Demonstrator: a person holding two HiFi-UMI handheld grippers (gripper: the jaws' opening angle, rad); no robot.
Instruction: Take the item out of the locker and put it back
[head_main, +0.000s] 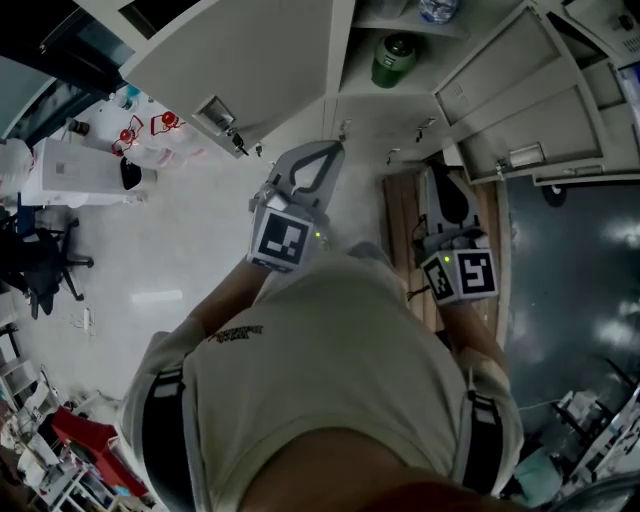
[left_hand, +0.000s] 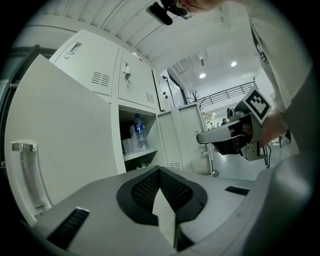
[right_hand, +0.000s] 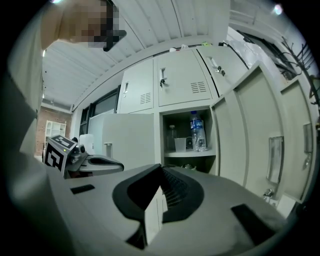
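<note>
The locker (head_main: 345, 90) stands open ahead of me. On its upper shelf are a clear water bottle (right_hand: 198, 131) with a blue cap and label, also in the left gripper view (left_hand: 141, 132), and a small clear cup (right_hand: 180, 144). A green container (head_main: 393, 60) with a dark lid sits on the shelf below. My left gripper (head_main: 325, 150) is shut and empty, pointing at the locker from a short way off. My right gripper (head_main: 437, 175) is level beside it, also shut with nothing in it. In each gripper view the jaws meet at the tips (left_hand: 160, 171) (right_hand: 161, 167).
The locker's left door (left_hand: 55, 140) is swung wide open on my left, and another open door (right_hand: 260, 130) is on my right. More closed lockers (right_hand: 180, 82) are above. A wooden board (head_main: 405, 225) lies under the right gripper. A white cabinet (head_main: 70, 170) and a chair (head_main: 40, 265) stand far left.
</note>
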